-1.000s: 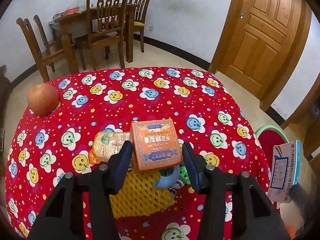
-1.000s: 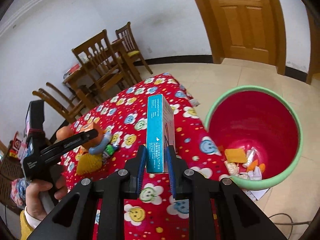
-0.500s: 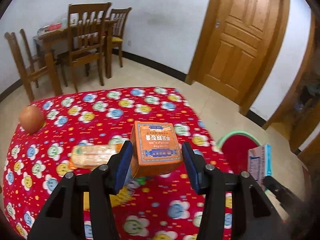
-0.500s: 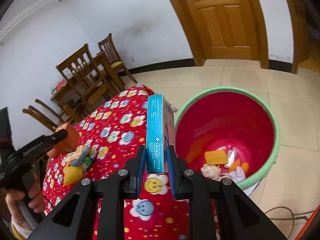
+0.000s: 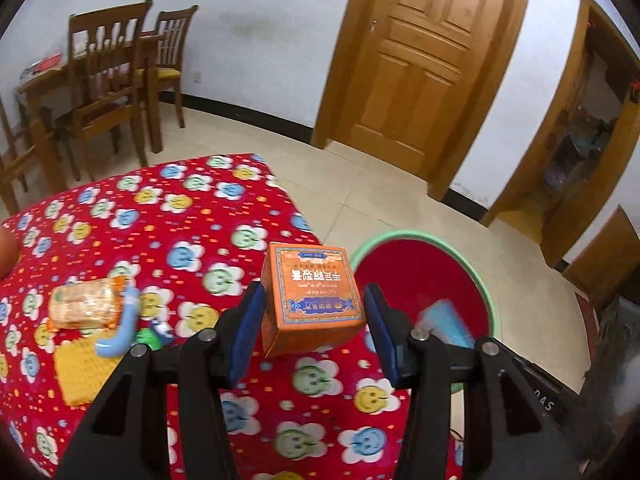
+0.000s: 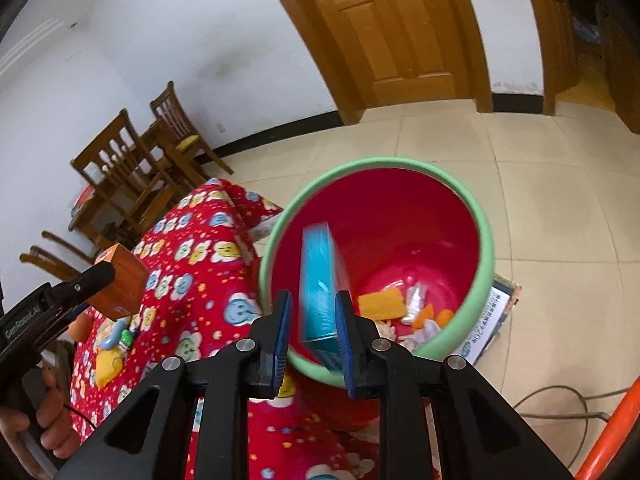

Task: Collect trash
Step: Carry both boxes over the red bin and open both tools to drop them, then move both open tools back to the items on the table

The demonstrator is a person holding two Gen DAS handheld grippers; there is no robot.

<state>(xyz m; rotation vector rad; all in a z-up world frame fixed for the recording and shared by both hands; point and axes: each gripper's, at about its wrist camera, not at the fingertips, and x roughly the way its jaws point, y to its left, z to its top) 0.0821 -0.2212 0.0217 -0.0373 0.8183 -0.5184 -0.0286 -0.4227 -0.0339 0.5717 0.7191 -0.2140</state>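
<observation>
My left gripper (image 5: pixel 312 332) is shut on an orange carton (image 5: pixel 316 296), held above the right edge of the red flowered tablecloth (image 5: pixel 180 216). Just beyond it stands the red bin with a green rim (image 5: pixel 400 236). In the right wrist view my right gripper (image 6: pixel 312 320) hovers over the bin's rim (image 6: pixel 484 240). A teal box (image 6: pixel 320 280), blurred and tilted, sits loosely between the pads with a gap on its left side. Several scraps (image 6: pixel 400 308) lie at the bin's bottom. The orange carton (image 6: pixel 124 280) shows at the left.
On the cloth lie a wrapped snack packet (image 5: pixel 84 308), a pale blue curved piece (image 5: pixel 120 332) and yellow foam netting (image 5: pixel 80 364). Wooden chairs (image 5: pixel 108 80) stand behind the table. A printed sheet (image 6: pixel 492 320) lies under the bin, and a cable (image 6: pixel 560 400) runs across the floor.
Both grippers moved right toward the bin. The left lifted the orange carton off the table's middle. The teal box, gripped firmly before, now hangs loose and blurred over the bin.
</observation>
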